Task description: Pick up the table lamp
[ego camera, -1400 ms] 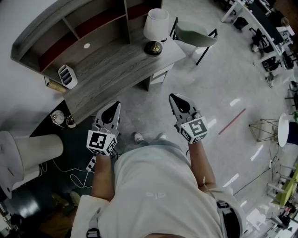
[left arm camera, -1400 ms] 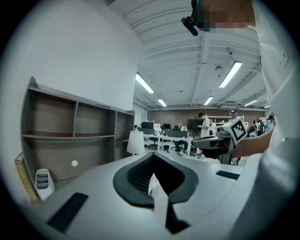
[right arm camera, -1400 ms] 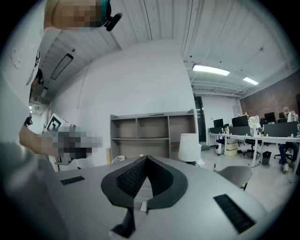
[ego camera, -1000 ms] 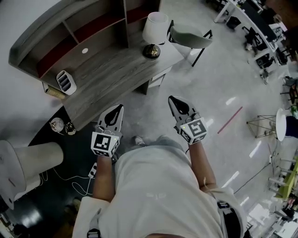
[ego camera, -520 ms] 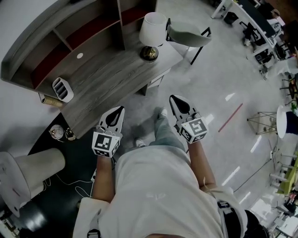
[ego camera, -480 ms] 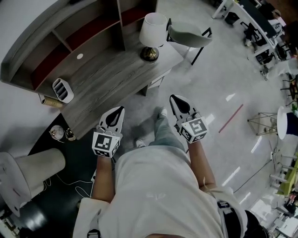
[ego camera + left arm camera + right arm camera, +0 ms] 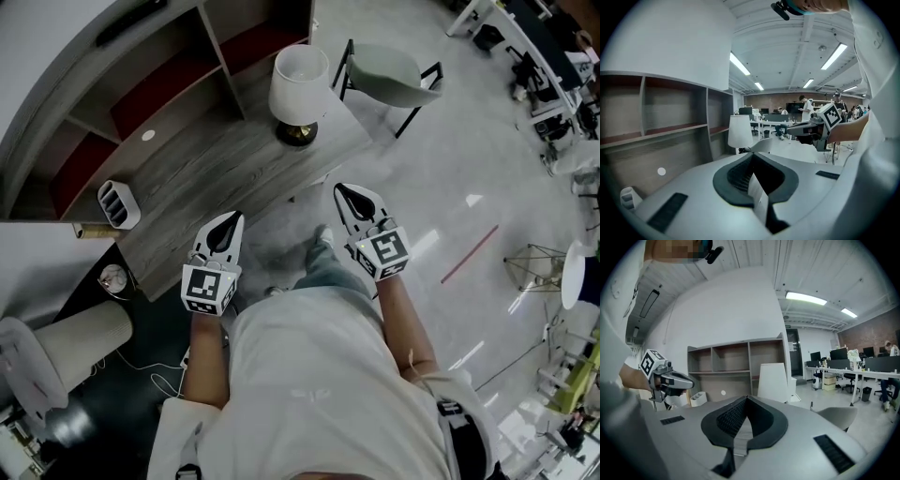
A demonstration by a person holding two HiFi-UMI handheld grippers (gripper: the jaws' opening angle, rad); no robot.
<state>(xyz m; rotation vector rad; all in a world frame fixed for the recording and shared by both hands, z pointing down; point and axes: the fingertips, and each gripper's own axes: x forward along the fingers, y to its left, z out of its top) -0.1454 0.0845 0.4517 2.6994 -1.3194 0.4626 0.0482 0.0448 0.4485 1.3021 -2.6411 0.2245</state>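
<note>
The table lamp [image 7: 298,84] has a white shade and a dark round base, and it stands at the right end of the grey wooden desk [image 7: 202,183]. Both grippers are held out over the floor in front of the desk, short of the lamp. My left gripper [image 7: 234,218] is shut with nothing in it and points at the desk's front edge. My right gripper [image 7: 343,189] is shut and empty too, just below and right of the lamp. The lamp [image 7: 739,132] appears ahead in the left gripper view, and the lamp [image 7: 774,382] stands straight beyond the jaws in the right gripper view.
A shelf unit [image 7: 159,70] rises behind the desk. A white slotted holder [image 7: 117,203] sits at the desk's left end. A green chair [image 7: 398,75] stands right of the lamp. An off-white cylinder [image 7: 80,328] and cables lie on the dark floor at left.
The person has stepped toward the desk, one leg forward. Both grippers have moved nearer the desk and lamp, still shut. The lamp has not moved.
</note>
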